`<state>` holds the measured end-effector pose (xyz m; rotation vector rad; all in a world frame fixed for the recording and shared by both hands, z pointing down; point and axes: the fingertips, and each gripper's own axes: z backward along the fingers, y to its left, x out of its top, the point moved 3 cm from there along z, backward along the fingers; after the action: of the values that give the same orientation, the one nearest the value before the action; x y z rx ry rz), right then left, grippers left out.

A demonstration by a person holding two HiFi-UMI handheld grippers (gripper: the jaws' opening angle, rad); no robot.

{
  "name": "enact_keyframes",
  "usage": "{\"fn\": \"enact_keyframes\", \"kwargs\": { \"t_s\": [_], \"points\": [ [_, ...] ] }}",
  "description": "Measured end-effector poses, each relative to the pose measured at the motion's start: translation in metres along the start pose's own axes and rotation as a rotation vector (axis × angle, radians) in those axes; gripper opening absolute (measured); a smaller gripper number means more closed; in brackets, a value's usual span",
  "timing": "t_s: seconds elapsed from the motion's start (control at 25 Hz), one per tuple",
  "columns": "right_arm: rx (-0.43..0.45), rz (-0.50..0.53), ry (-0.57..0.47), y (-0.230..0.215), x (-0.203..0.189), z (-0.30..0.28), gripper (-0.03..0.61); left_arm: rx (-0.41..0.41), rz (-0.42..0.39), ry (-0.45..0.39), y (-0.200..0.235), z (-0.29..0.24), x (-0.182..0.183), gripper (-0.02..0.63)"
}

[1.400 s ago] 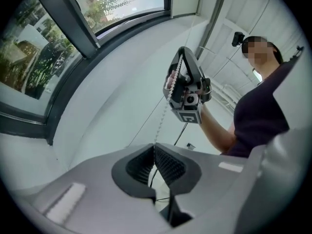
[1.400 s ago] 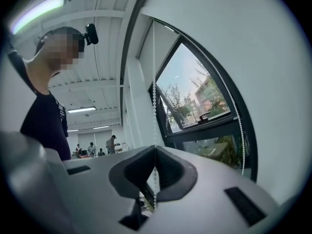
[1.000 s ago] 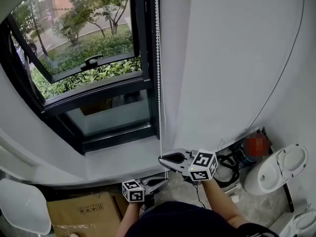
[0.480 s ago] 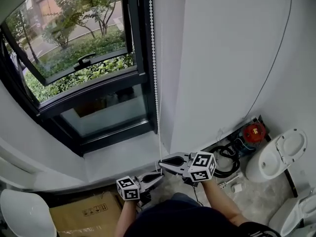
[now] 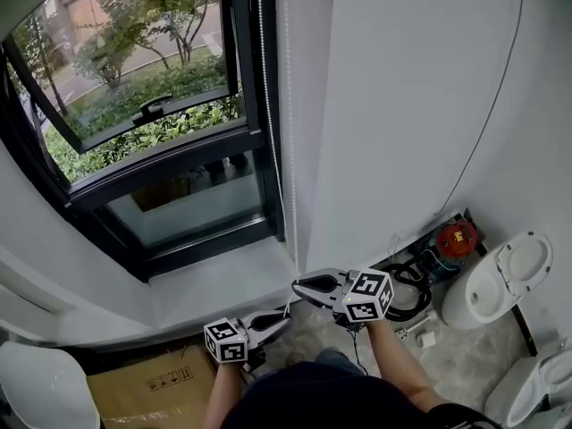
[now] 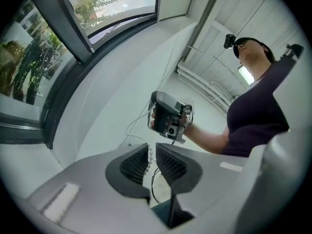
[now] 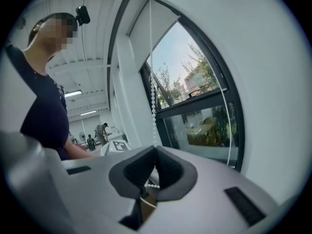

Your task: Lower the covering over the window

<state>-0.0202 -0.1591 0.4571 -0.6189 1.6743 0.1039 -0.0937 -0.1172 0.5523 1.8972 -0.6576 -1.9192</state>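
The white roller blind (image 7: 163, 18) shows as a pale sheet over only the top of the window, in the upper middle of the right gripper view. Its bead chain (image 5: 275, 141) hangs down the right edge of the dark window frame (image 5: 259, 164), from the top of the head view to the two grippers at lower centre.

The right gripper (image 5: 295, 286) has its jaws together, clamped on the chain, which enters at the pad tips in its own view. Just below and left of it, the left gripper (image 5: 288, 318) has the chain between its pads. Its jaws have just eased slightly apart, leaving a narrow gap with the beads lying against one pad.

A tilted sash with a handle (image 5: 165, 107) stands open at upper left, with shrubs outside. A pale sill (image 5: 223, 280) lies below the glass. At lower right are a toilet (image 5: 496, 284), a red object (image 5: 458, 237) and coiled black cable (image 5: 409, 284). A cardboard box (image 5: 152, 391) sits at lower left.
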Motion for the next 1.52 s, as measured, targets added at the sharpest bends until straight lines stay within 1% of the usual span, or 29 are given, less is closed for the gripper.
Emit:
{"fn": "enact_keyframes", "kwargs": {
  "t_s": [0.04, 0.08, 0.12, 0.16, 0.28, 0.32, 0.4, 0.52, 0.56, 0.64, 0.68, 0.72, 0.8, 0.88, 1.04, 1.12, 1.24, 1.4, 1.44, 1.52],
  "points": [
    [-0.007, 0.016, 0.038, 0.000, -0.006, -0.001, 0.012, 0.010, 0.001, 0.001, 0.001, 0.001, 0.000, 0.044],
    [-0.014, 0.028, 0.077, 0.000, -0.013, -0.004, 0.012, 0.021, 0.008, 0.000, 0.002, 0.003, 0.001, 0.080],
    [-0.014, 0.028, 0.103, 0.001, -0.021, -0.005, 0.012, 0.031, 0.015, 0.002, 0.003, 0.004, 0.001, 0.111],
    [-0.007, 0.011, 0.107, 0.002, -0.028, -0.006, 0.012, 0.041, 0.017, 0.012, 0.004, 0.006, 0.001, 0.126],
    [0.023, -0.065, 0.043, 0.004, -0.034, -0.003, 0.012, 0.088, -0.008, 0.063, 0.011, 0.011, 0.001, 0.160],
    [0.035, -0.079, 0.025, 0.004, -0.033, -0.003, 0.012, 0.110, -0.017, 0.069, 0.016, 0.013, 0.004, 0.178],
    [0.058, -0.092, 0.010, 0.005, -0.032, -0.003, 0.012, 0.134, -0.025, 0.047, 0.021, 0.019, 0.011, 0.206],
    [0.077, -0.096, 0.022, 0.008, -0.035, -0.005, 0.012, 0.140, -0.035, -0.028, 0.019, 0.028, 0.028, 0.209],
    [0.076, -0.088, 0.051, 0.008, -0.041, -0.006, 0.012, 0.139, -0.046, -0.053, 0.015, 0.029, 0.036, 0.209],
    [0.070, -0.058, 0.141, 0.009, -0.060, -0.011, 0.012, 0.121, -0.084, -0.085, 0.006, 0.028, 0.054, 0.209],
    [0.072, -0.058, 0.165, 0.010, -0.069, -0.013, 0.014, 0.107, -0.108, -0.088, 0.000, 0.027, 0.062, 0.209],
    [0.079, -0.076, 0.161, 0.012, -0.075, -0.014, 0.014, 0.095, -0.133, -0.086, -0.005, 0.026, 0.070, 0.209],
    [0.086, -0.112, 0.124, 0.015, -0.078, -0.016, 0.012, 0.074, -0.179, -0.081, -0.016, 0.024, 0.083, 0.209],
    [0.092, -0.116, 0.112, 0.016, -0.078, -0.017, 0.012, 0.055, -0.206, -0.088, -0.024, 0.019, 0.095, 0.209],
    [0.095, -0.084, 0.149, 0.017, -0.079, -0.016, 0.014, 0.005, -0.226, -0.129, -0.036, 0.005, 0.118, 0.209],
    [0.085, -0.053, 0.179, 0.016, -0.081, -0.013, 0.012, -0.018, -0.245, -0.124, -0.039, -0.003, 0.125, 0.209],
    [0.078, -0.016, 0.219, 0.013, -0.081, -0.011, 0.012, -0.025, -0.271, -0.102, -0.040, -0.015, 0.133, 0.209],
    [0.081, -0.015, 0.226, 0.009, -0.082, -0.009, 0.012, -0.020, -0.266, -0.096, -0.040, -0.027, 0.139, 0.207],
    [0.083, -0.015, 0.241, 0.009, -0.084, -0.008, 0.012, -0.025, -0.267, -0.096, -0.041, -0.029, 0.139, 0.209],
    [0.089, 0.011, 0.331, 0.011, -0.100, -0.008, 0.012, -0.031, -0.269, -0.101, -0.044, -0.032, 0.142, 0.207]
  ]
}}
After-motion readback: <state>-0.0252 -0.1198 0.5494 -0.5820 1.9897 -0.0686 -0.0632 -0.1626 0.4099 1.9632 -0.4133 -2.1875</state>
